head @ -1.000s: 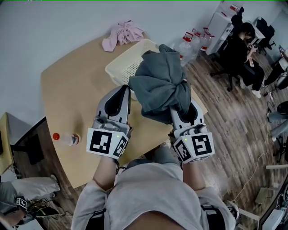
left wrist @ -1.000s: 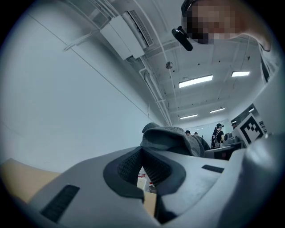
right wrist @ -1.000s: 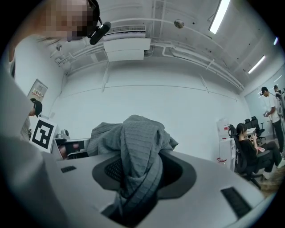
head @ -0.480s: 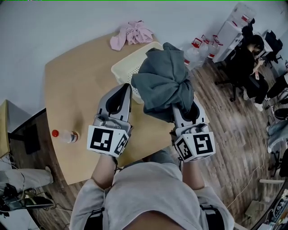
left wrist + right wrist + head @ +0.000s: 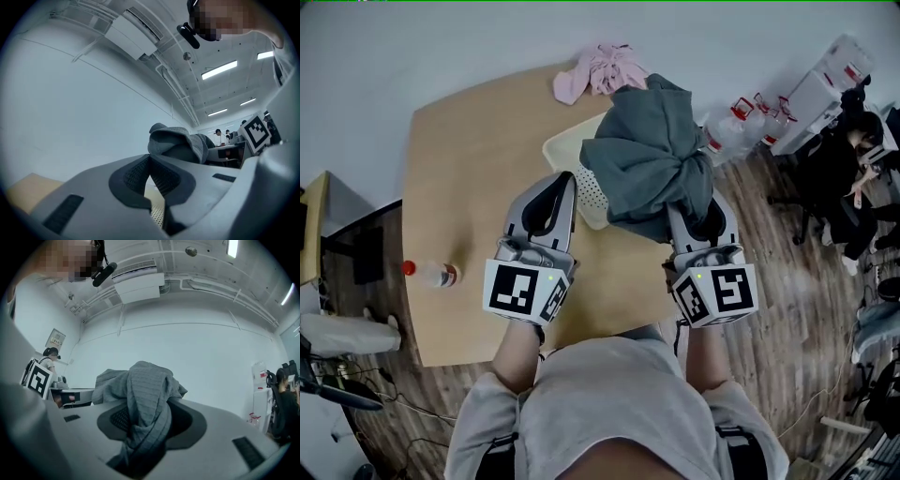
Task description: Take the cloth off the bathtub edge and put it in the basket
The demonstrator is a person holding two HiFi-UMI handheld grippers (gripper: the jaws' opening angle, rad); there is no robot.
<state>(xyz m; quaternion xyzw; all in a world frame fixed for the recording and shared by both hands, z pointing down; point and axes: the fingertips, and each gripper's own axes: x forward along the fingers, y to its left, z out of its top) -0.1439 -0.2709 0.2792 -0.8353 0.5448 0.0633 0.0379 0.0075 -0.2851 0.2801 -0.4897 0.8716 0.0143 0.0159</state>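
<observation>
A bunched grey cloth [image 5: 652,159] is raised above the wooden table [image 5: 469,178], and my right gripper [image 5: 689,214] is shut on its lower folds. In the right gripper view the cloth [image 5: 140,390] fills the space between the jaws and drapes over them. It hangs over the right part of a cream perforated basket [image 5: 572,161]. My left gripper [image 5: 563,184] is beside the cloth, to its left, over the basket's near rim. Its jaws meet at the tips with nothing between them [image 5: 150,160]. The basket's perforated wall [image 5: 157,216] shows just below.
A pink cloth [image 5: 605,70] lies on the table's far edge behind the basket. A small red-capped bottle [image 5: 431,274] lies near the left edge. Large water bottles [image 5: 750,117] and a seated person [image 5: 853,159] are on the floor side at right.
The head view has swung, so the table and basket sit further right in the picture. The cloth stays gripped and now covers more of the basket. The left gripper keeps its place beside it.
</observation>
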